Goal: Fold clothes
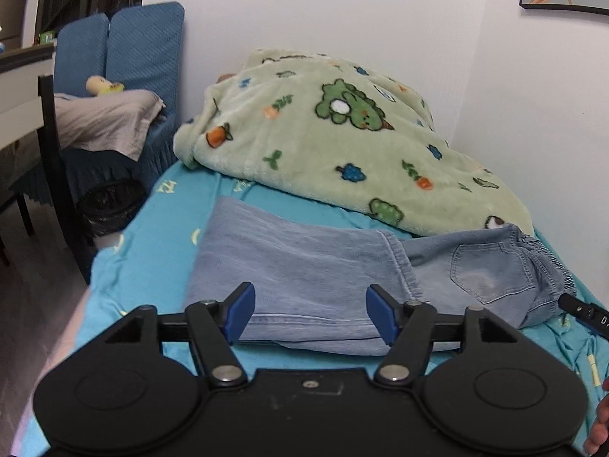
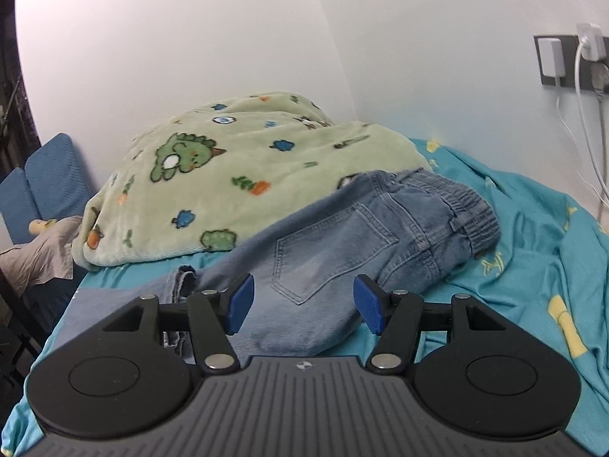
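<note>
- Left wrist view: jeans [image 1: 304, 270] on bed [image 1: 152, 209], legs doubled over; left gripper [image 1: 310, 314] apart, empty.
- Right gripper [image 2: 302, 306] apart above pocket.
- Judgement: mid-fold or finished; next unclear.

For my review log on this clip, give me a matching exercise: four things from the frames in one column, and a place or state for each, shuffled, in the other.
Things:
1. jeans
2. green blanket
3. left gripper
4. white chargers

Places or states:
A. plugged into the wall socket
B. heaped on the bed against the wall
C. open, with nothing between its blue pads
D. lying on the turquoise sheet, the legs folded over, the waistband to the right

Pairs: 1-D, 2-B, 3-C, 4-A
</note>
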`<state>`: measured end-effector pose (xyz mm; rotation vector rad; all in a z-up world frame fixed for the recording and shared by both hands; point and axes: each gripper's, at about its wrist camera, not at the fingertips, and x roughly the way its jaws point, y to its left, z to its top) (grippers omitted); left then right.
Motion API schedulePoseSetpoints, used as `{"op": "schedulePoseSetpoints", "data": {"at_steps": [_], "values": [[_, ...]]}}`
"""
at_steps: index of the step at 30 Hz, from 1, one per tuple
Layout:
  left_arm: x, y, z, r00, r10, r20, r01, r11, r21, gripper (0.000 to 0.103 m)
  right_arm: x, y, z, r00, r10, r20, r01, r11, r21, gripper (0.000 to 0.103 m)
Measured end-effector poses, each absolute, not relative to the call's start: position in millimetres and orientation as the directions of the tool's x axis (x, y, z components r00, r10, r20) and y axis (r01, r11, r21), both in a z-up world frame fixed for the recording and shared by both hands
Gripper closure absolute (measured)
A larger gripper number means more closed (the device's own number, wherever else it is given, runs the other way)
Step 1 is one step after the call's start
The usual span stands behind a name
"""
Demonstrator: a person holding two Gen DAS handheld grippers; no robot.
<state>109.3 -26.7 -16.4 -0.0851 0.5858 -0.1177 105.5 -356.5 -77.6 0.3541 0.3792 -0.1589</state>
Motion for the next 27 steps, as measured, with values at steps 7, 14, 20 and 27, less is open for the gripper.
{"op": "schedulePoseSetpoints", "data": {"at_steps": [7,14,20,27], "values": [[113.6,-14.1,-17.6,0.833,-0.152,-0.532,0.095,0.986,-0.133,0.036,109.9,-348.2,-76.5,0.923,-0.082,-0.376,0.199,0.938,0.284,0.042],[114.7,-13.7,-20.6,0.860,-0.126,-0.494,0.122,0.992,-0.039,0.036,121.9,-366.9,-81.2,0.901,-0.109,-0.421,0.268,0.901,0.340,0.037],[129.9,2.1,-30.3,0.843,-0.164,-0.513,0.108,0.984,-0.138,0.036,143.5,-431.7,-88.8,0.887,-0.132,-0.443,0.365,0.789,0.495,0.009],[145.7,7.4,-45.3,0.819,-0.168,-0.549,0.088,0.982,-0.169,0.036,197.8,-486.5,-139.3,0.785,-0.094,-0.613,0.541,0.585,0.603,0.007]]}}
